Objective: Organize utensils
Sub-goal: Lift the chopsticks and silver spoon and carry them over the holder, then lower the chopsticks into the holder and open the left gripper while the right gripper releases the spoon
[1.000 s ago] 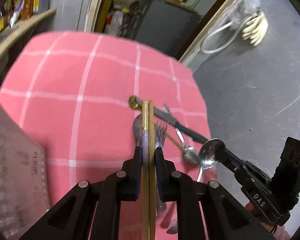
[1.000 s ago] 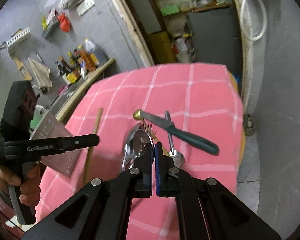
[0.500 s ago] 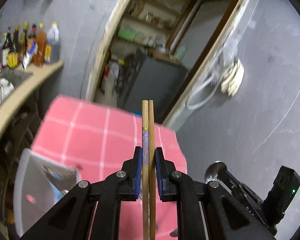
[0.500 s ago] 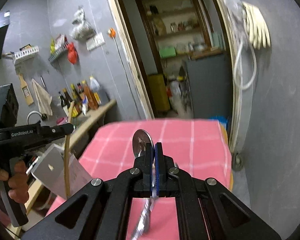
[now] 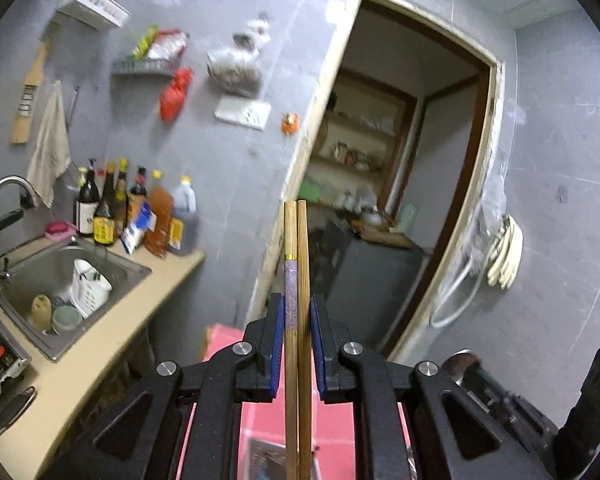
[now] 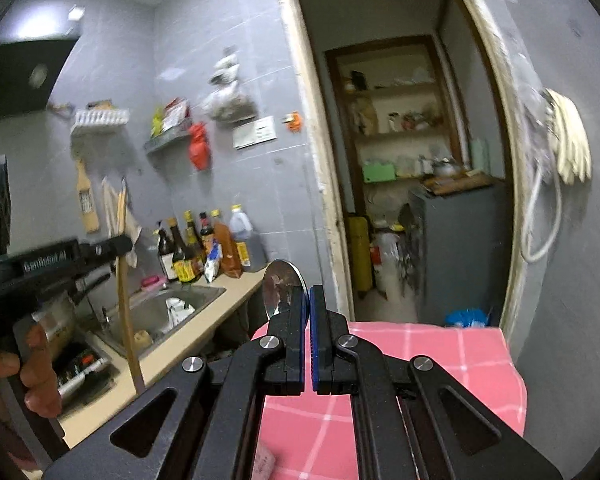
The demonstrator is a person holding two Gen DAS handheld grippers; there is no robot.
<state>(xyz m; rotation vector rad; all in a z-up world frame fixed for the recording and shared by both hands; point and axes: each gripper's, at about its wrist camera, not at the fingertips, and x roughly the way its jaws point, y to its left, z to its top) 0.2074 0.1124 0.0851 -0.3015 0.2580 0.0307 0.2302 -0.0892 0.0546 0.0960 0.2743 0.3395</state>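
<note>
The left gripper (image 5: 297,322) sits at the bottom centre of the left wrist view, its blue pads clamped narrowly on a pair of wooden chopsticks (image 5: 297,264). The chopsticks stand side by side, running from the lower edge of the frame up past the fingertips to the middle of the picture, in front of a doorway (image 5: 400,184). In the right wrist view the same gripper shows at the left edge, held by a hand (image 6: 24,372), with the chopsticks hanging down from it in front of the sink (image 6: 160,316).

The right gripper (image 6: 309,320) fills the bottom centre of its own view, its jaws pressed almost together on a metal spoon (image 6: 282,286). The spoon's bowl rises just left of the fingertips; its handle is hidden behind the gripper body. In the left wrist view the spoon's bowl peeks out at the lower right.

A pink checked tablecloth (image 6: 440,364) lies below both grippers, at the lower right of the right wrist view. A row of sauce bottles (image 5: 136,216) stands on the beige counter (image 5: 100,344) behind the sink, at the left of the left wrist view.
</note>
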